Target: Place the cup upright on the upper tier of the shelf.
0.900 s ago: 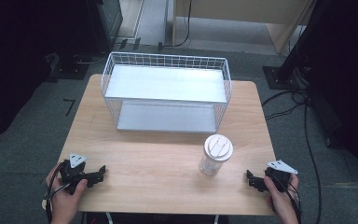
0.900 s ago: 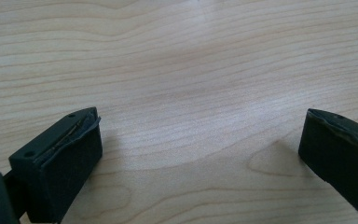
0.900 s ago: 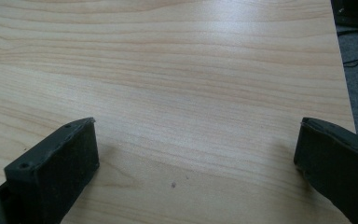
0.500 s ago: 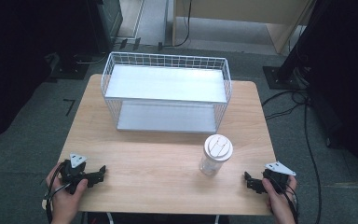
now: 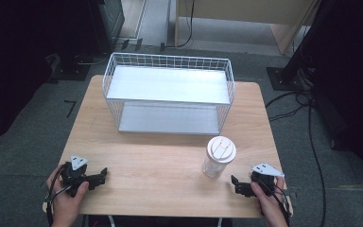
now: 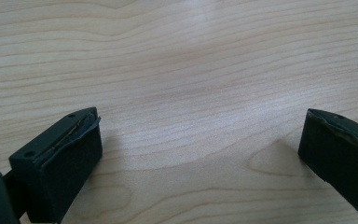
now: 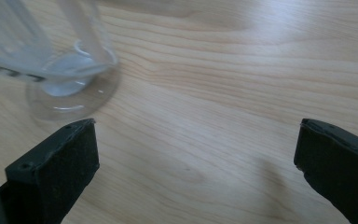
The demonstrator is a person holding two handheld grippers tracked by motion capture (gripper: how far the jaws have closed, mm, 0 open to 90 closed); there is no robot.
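In the right gripper view the clear cup (image 7: 51,51) is cut off by the top edge, blurred; its lid unseen, only its base above the left jaw

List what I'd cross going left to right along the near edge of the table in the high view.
Left gripper, jaws open, on the wooden table → clear cup with a white lid, upright → right gripper, jaws open, just beside the cup.

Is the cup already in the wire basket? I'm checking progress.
No, the cup stands on the table in front of the basket.
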